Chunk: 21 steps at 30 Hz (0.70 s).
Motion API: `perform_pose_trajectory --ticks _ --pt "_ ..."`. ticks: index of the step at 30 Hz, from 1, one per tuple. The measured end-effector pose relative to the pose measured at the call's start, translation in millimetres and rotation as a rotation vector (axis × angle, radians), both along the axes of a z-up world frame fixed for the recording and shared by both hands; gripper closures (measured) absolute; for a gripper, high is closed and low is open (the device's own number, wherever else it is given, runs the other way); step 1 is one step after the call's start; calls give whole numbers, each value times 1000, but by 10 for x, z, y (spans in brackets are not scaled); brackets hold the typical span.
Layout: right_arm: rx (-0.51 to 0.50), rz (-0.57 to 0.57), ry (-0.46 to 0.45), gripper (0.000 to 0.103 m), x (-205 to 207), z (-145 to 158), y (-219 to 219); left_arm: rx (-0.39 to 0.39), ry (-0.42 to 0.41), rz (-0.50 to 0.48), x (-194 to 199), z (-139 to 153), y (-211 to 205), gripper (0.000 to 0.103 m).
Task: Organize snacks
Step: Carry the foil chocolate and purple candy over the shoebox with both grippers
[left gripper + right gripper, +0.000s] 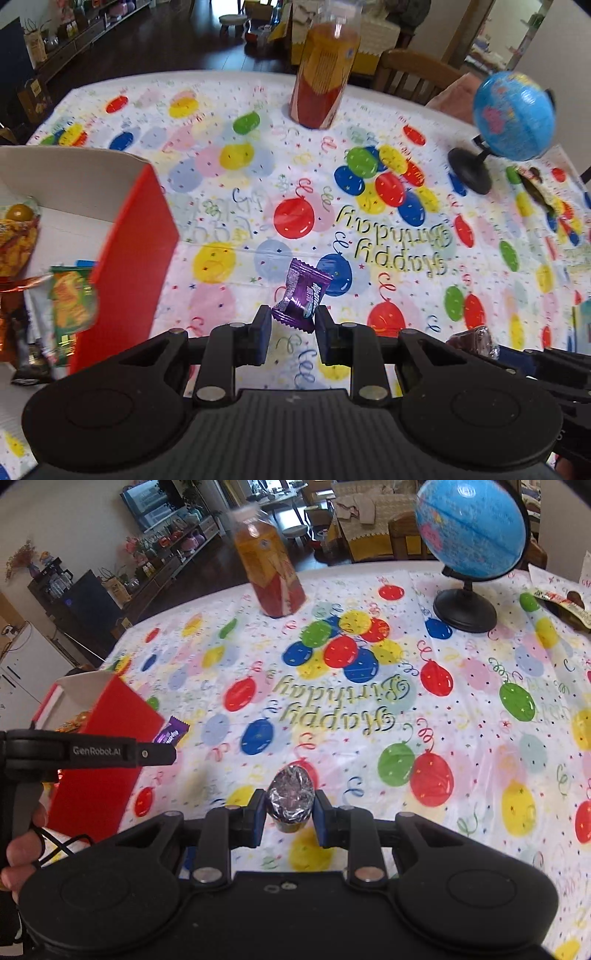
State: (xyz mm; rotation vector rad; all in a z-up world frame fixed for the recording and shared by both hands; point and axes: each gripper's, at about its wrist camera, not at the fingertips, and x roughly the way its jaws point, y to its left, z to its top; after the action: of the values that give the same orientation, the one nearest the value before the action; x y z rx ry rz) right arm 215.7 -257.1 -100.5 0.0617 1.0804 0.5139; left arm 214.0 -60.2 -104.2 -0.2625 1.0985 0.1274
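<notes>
Near the table's left edge stands a red box with snack bags inside. Just right of it, the left gripper has its jaws clamped on a purple candy, held above the table. The right gripper has its jaws clamped on a foil-wrapped snack. A bottle and globe stand toward the far edge.
</notes>
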Motion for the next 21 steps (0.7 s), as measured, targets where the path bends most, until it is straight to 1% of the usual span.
perform_pose_trajectory --ticks 6,9,11,15,21 --pt "19 17 -45 79 -277 285 175 -2 -55 -7 -273 342 191 78" --pt "24 22 -64 79 -404 402 320 -4 -90 -14 -395 461 325 78" --pt "24 19 -79 79 -484 473 437 1 -107 -16 -484 512 431 78" --pt "28 12 -103 79 -640 604 708 -15 -125 -20 -641 585 709 78" --pt "14 20 -129 79 -852 727 1247 -26 -149 -13 -883 689 1260 78"
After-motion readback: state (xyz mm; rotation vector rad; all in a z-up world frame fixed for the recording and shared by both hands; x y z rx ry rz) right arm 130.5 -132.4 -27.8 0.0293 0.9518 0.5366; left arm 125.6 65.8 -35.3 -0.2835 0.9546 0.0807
